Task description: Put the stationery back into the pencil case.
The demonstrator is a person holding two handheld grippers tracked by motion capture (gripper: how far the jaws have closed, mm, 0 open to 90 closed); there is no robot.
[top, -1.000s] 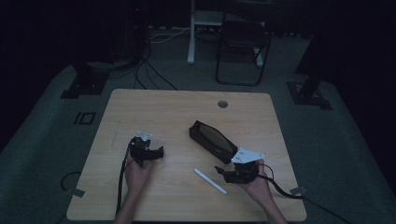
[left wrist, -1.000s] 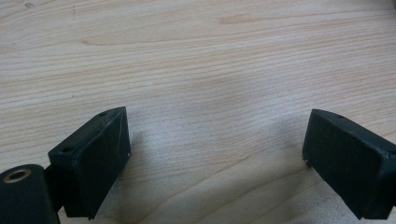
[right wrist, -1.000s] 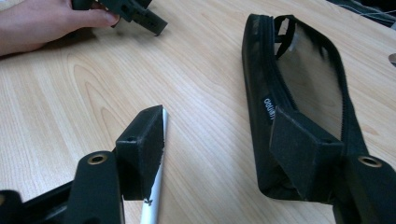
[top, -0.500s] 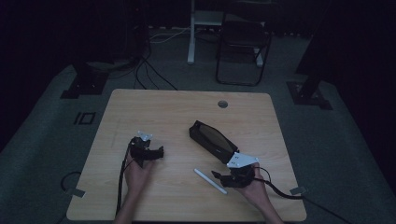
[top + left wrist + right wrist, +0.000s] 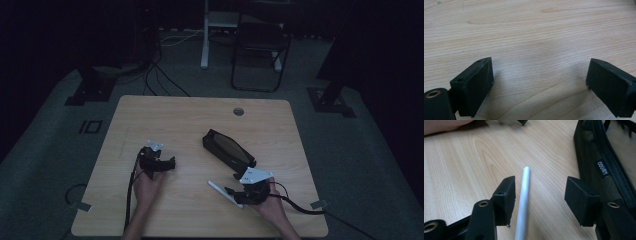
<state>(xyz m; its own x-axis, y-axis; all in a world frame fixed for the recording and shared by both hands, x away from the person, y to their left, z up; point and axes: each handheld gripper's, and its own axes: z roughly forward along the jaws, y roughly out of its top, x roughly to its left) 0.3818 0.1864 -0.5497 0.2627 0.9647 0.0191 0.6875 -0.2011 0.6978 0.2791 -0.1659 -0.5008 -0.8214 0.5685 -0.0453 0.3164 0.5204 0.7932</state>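
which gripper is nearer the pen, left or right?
Right. The right gripper straddles the pen, jaws just closing, with a gap showing on one side, so no grip yet. The left gripper sits far across the table, jaws open over bare wood.

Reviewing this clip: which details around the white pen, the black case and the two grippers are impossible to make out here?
- White pen: its near end is cut off by the bottom edge of the right gripper view; in the high view the right gripper covers that end.
- Black case: its far end and right side are cut off by the frame in the right gripper view; the label text is too small to read.
- Left gripper: open over bare table.
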